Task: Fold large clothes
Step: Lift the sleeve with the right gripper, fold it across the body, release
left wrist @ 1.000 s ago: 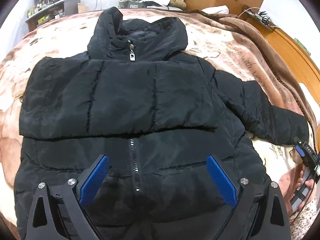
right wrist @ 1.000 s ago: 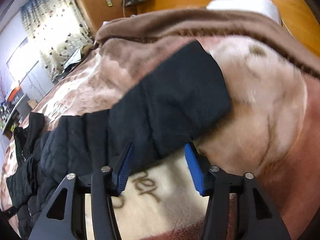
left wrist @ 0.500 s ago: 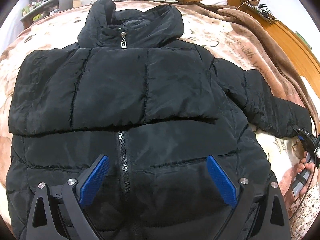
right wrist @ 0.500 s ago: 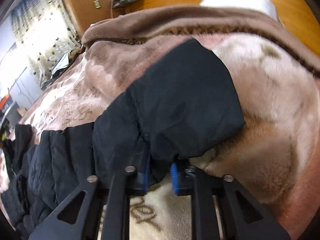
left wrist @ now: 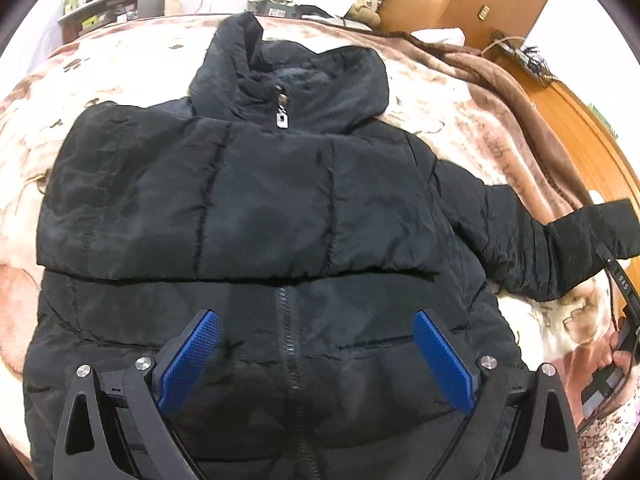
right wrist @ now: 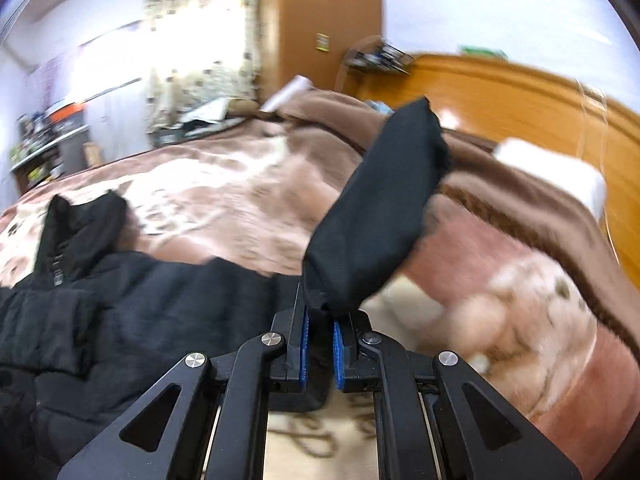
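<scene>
My left tongs (left wrist: pixel 316 360) hang open above the lower front of the black jacket (left wrist: pixel 240 208), blue pads (left wrist: pixel 188 364) spread wide to either side of the zipper (left wrist: pixel 289 344), nothing between them. The jacket lies front-up and zipped on the bed's patterned blanket (left wrist: pixel 460 120), collar (left wrist: pixel 288 80) toward the far side, one sleeve folded across the chest. My right tongs (right wrist: pixel 319 350) have just been closing and now grip the cuff end of the other sleeve (right wrist: pixel 380 208); the black fabric is pinched between the pads. In the right wrist view that sleeve stands up from the tongs, clear of the blanket, with the jacket body low at the left. In the left wrist view the sleeve stretches toward the right edge, where my hand (left wrist: pixel 616 354) holds the right tool. A wooden headboard (right wrist: pixel 520 92) runs behind the bed.
</scene>
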